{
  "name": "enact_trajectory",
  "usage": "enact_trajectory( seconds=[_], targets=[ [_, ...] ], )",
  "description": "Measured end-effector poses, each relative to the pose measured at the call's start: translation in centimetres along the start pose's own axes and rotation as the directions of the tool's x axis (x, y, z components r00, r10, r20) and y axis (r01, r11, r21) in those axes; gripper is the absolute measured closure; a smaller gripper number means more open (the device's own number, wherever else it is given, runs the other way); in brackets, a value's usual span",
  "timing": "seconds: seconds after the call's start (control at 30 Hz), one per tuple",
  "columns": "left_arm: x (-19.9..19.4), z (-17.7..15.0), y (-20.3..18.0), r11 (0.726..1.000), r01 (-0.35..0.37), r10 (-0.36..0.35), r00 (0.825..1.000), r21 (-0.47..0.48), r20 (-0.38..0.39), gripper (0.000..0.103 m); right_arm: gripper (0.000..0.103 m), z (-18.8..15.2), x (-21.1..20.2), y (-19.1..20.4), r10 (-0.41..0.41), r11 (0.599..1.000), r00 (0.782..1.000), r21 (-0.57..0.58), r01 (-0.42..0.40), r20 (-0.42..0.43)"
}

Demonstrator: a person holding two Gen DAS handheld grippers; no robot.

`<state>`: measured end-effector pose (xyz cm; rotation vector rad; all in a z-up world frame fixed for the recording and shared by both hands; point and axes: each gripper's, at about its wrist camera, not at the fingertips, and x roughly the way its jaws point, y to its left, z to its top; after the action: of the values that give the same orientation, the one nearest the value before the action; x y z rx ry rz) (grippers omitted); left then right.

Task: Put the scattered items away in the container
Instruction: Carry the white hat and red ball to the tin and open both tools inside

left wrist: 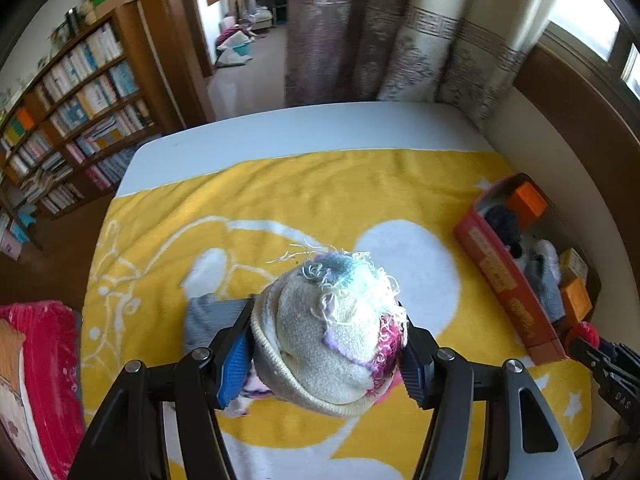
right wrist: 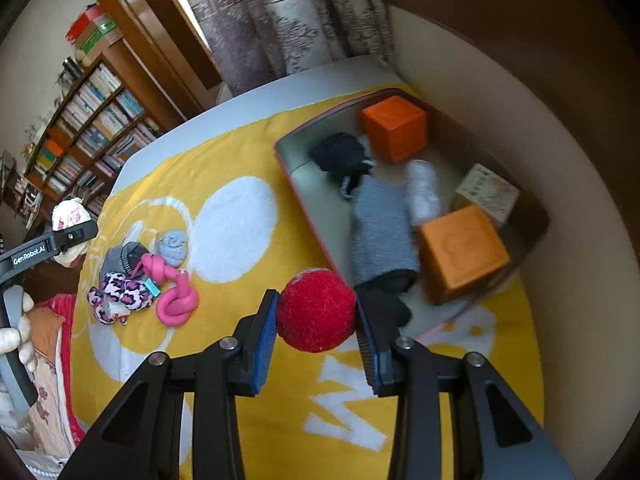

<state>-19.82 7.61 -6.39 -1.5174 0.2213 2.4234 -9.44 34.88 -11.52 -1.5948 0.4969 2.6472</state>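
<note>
**Sock bundle and red ball both gripped above the yellow blanket**

Sock bundle (left wrist: 336,332), cream with frayed threads and pink-purple patches, fills the middle of the left wrist view, clamped between the blue-padded fingers of the left gripper (left wrist: 326,354). Below it spreads the yellow blanket (left wrist: 280,200) with white shapes, and a grey sock (left wrist: 208,320) lies on the blanket at about nine o'clock from the bundle, partly hidden by the left finger. The container (left wrist: 508,280), a red-sided box, sits at three o'clock near the blanket's edge, holding orange blocks and dark and grey fabric. At four o'clock the other gripper shows at the frame edge with something red at its tip. A bookshelf (left wrist: 72,112) stands at ten o'clock.

From the right wrist view, the right gripper (right wrist: 316,316) clenches a red ball (right wrist: 316,310), both pads pressing its sides. The ball hangs just beside the container's near wall (right wrist: 308,208), at about seven o'clock from the box's middle. Inside lie two orange cubes (right wrist: 394,126), a grey sock roll (right wrist: 382,232), black fabric, a white piece and a pale printed box. At nine o'clock on the blanket a pink knotted toy (right wrist: 176,292), a leopard-print plush (right wrist: 120,292) and grey socks (right wrist: 172,246) lie clustered, touching one another.
</note>
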Motion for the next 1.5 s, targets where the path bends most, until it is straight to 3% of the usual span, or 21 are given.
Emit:
enact_trajectory(
  seconds=[0.47,0.77,1.0,1.13,1.5],
  targets=[
    [-0.1,1.0,-9.2,0.989,0.114,-0.114,0.993,0.099,-0.004,0.039,0.062,-0.2,-3.2,-5.5,-0.034,0.997,0.998,0.077,0.029,0.061],
    [-1.0,4.5,-16.2,0.966,0.184,-0.195,0.980,0.182,0.040,0.038,0.062,2.0,-5.4,-5.4,-0.016,0.999,0.990,0.041,0.010,0.143],
    [0.8,7.5,-19.5,0.947,0.268,-0.272,0.962,0.178,-0.002,0.038,0.062,3.3,-5.9,-5.5,-0.006,1.000,0.986,0.030,0.001,0.169],
    [0.8,7.9,-19.5,0.952,0.266,-0.271,0.963,0.154,0.009,0.024,0.062,3.8,-5.9,-5.8,-0.002,0.999,0.985,0.035,-0.004,0.175],
    [-0.1,7.6,-15.8,0.965,0.246,-0.248,0.969,0.093,0.009,0.024,0.062,6.4,-4.3,-4.7,0.028,0.999,0.984,0.010,-0.031,0.178]
  ],
)
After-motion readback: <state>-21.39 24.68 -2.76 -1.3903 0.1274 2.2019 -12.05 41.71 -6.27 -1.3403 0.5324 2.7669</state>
